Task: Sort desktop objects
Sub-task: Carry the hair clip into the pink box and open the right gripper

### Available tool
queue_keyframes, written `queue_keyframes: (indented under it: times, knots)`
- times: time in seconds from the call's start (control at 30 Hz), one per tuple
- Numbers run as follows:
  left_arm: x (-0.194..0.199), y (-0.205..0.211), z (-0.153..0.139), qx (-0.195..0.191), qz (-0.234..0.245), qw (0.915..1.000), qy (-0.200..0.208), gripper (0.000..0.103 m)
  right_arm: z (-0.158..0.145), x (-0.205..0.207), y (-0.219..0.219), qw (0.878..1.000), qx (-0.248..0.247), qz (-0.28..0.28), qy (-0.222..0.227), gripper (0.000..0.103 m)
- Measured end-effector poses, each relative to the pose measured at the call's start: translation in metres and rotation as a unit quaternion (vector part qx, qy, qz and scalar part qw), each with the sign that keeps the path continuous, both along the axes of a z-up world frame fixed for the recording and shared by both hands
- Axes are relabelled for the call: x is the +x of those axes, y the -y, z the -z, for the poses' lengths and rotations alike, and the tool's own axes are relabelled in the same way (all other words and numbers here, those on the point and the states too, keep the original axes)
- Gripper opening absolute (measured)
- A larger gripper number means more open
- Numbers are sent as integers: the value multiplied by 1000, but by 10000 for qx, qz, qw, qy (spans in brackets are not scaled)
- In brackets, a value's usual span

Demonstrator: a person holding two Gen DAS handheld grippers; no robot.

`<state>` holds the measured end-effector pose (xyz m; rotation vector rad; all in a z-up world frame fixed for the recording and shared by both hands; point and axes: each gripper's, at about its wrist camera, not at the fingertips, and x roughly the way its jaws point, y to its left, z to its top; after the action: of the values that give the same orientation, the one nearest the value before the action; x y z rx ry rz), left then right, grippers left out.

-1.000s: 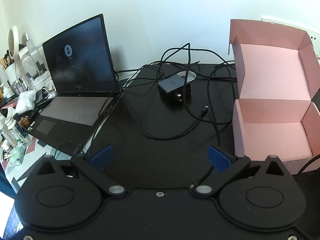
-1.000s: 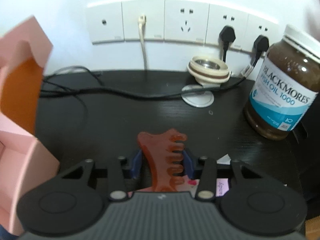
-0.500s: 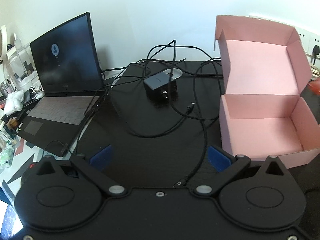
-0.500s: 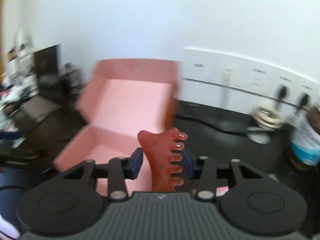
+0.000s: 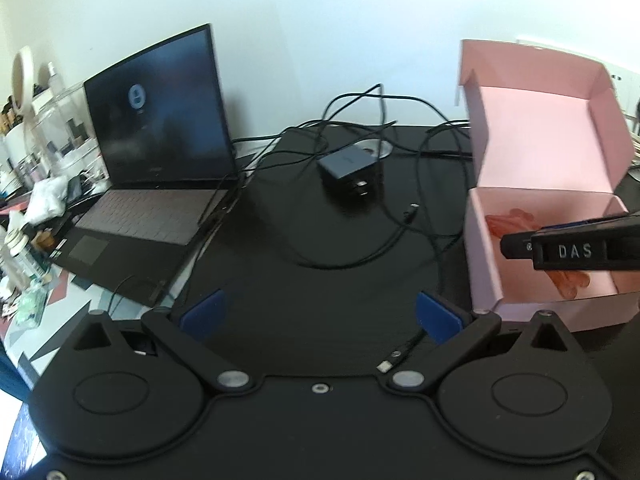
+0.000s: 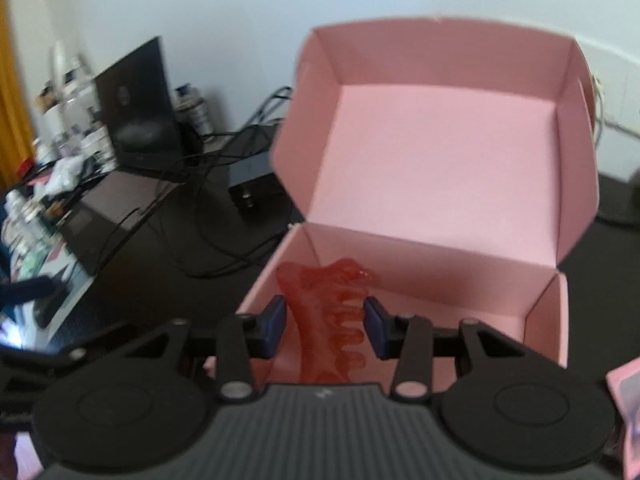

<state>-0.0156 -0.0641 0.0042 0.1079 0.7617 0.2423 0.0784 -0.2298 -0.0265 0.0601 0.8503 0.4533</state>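
Jaws pinch translucent red toothed comb [image 6: 324, 320].

Laptop [image 5: 160, 168] left of box [image 5: 540, 216]

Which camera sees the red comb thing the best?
The right wrist view. There the red comb sits front and centre between the right gripper's blue pads, teeth showing, over the open pink box. The left wrist view catches only orange-red bits of it inside the box, mostly hidden behind that gripper's black finger.
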Motion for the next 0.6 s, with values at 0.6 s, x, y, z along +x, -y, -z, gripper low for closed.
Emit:
queue_keyframes:
  times: [0.6]
  knots:
    - [-4, -9, -5, -11, 14, 10000, -5, 103, 26, 14, -11, 9982, -344, 209, -436, 39]
